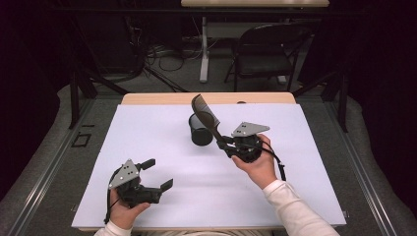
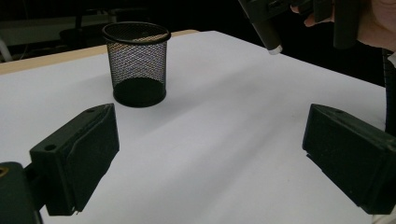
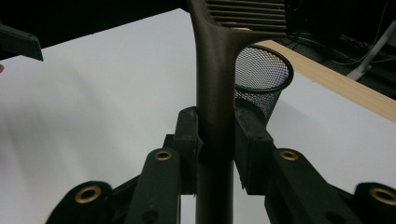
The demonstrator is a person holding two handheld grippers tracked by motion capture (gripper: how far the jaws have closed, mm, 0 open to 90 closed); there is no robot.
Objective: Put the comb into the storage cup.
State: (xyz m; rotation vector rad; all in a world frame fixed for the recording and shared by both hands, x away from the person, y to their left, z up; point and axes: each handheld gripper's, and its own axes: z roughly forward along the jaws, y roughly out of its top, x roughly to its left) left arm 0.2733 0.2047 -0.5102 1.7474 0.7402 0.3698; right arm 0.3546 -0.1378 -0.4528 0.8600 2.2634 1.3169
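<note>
Dark brown plastic spatula with slotted head [image 1: 205, 114]: handle clamped between the jaws of the right gripper [image 1: 222, 142], head raised and tilted above the cup; slots seen in the right gripper view [image 3: 247, 14].

Black wire-mesh cylindrical cup [image 1: 200, 129]: upright on the white sheet-covered table [image 1: 147, 128], just beside the right gripper.

Left gripper [image 1: 156, 175]: jaws wide apart, nothing between them, low over the table, well apart from the cup.

No brand, label or writing can be read.

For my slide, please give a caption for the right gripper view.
Right tool clamps a dark comb by its handle, near a black mesh cup.
</note>
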